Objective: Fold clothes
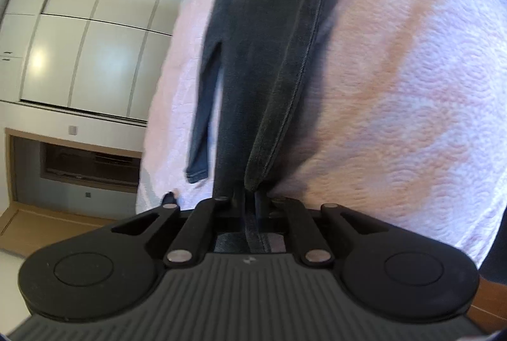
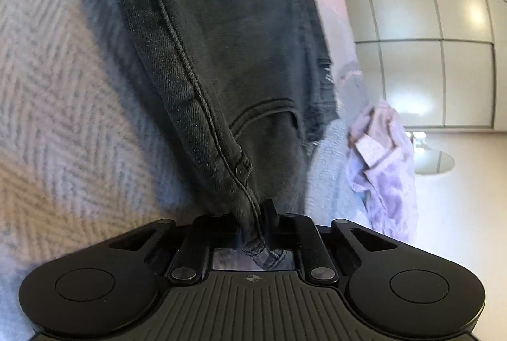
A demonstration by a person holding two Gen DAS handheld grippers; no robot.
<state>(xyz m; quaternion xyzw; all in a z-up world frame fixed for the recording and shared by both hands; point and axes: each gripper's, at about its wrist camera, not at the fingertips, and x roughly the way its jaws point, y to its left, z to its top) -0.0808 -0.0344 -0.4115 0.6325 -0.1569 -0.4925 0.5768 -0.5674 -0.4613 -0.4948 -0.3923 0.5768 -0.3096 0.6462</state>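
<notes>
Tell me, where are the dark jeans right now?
The dark jeans lie stretched across the pink bedspread. The left gripper and the right gripper each pinch an edge of them, at the bottom centre of each wrist view.

Both wrist cameras are looking forward and downward, very near the dark jeans [image 1: 269,55] [image 2: 228,40], which both views are sharing.

Black grippers [image 1: 250,198] — ribbed grey bodies, seemingly silver rivets.
</notes>
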